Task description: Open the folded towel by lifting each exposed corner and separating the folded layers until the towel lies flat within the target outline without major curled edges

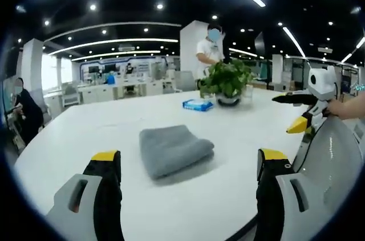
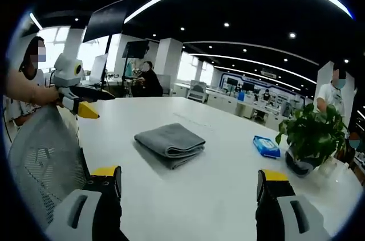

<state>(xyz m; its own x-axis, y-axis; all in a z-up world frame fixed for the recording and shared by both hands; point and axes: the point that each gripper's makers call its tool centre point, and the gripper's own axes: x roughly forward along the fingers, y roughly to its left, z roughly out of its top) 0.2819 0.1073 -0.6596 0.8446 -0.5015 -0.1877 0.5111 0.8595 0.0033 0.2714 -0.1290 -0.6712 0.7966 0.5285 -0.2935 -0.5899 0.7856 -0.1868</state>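
- We see the gray towel point(image 1: 174, 150) folded on the white table point(image 1: 239, 133), untouched.
- Our left gripper point(image 1: 191, 164) and right gripper point(image 2: 191, 181) wait wide apart, towel at 12 o'clock, ready for corners.

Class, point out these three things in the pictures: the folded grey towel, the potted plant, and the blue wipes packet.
folded grey towel point(image 1: 174, 151): left gripper view, middle of its top layer.
potted plant point(image 1: 226, 77): left gripper view, its leaves.
blue wipes packet point(image 2: 266, 146): right gripper view, its top face.
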